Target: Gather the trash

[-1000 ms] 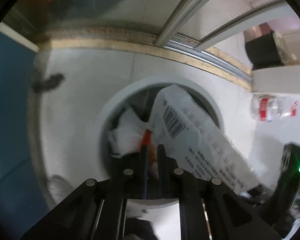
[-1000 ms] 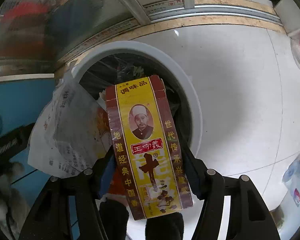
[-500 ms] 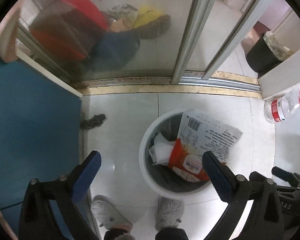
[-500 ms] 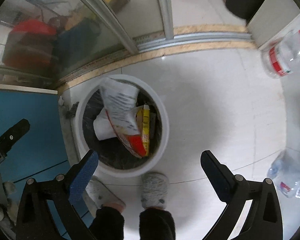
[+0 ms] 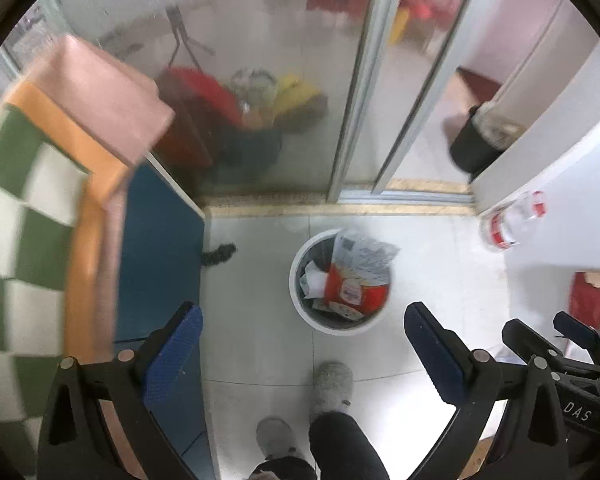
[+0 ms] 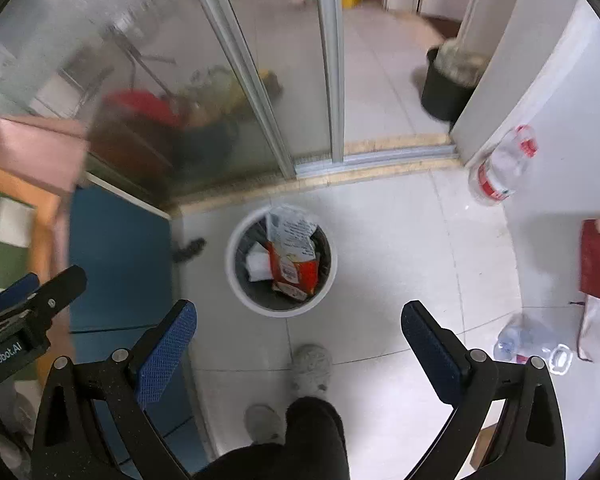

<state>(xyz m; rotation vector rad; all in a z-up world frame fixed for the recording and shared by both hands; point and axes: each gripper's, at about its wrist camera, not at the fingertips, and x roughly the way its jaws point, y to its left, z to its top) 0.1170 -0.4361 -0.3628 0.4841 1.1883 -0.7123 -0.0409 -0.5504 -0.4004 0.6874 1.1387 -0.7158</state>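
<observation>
Trash remaining on the floor lies to the right of both units. A clear bottle with red label (image 6: 500,168) leans near the wall, forward and right of the right hand-held gripper (image 6: 300,344); its long axis runs diagonally, cap pointing up-right. A second clear bottle (image 6: 528,340) lies just beside the right finger, low and right. The right unit is judged nearer to both. The left hand-held gripper (image 5: 302,348) sees only the first bottle (image 5: 512,220), far right. The white bin (image 6: 236,276) sits ahead, between the fingers of each unit, holding a red packet (image 6: 296,268) and printed paper (image 6: 292,228).

Both units stand spread wide and empty. One second ago the left was pressed together and the right pinched a yellow box, close over the bin; both have since released and pulled back, so the bin appears smaller.
</observation>
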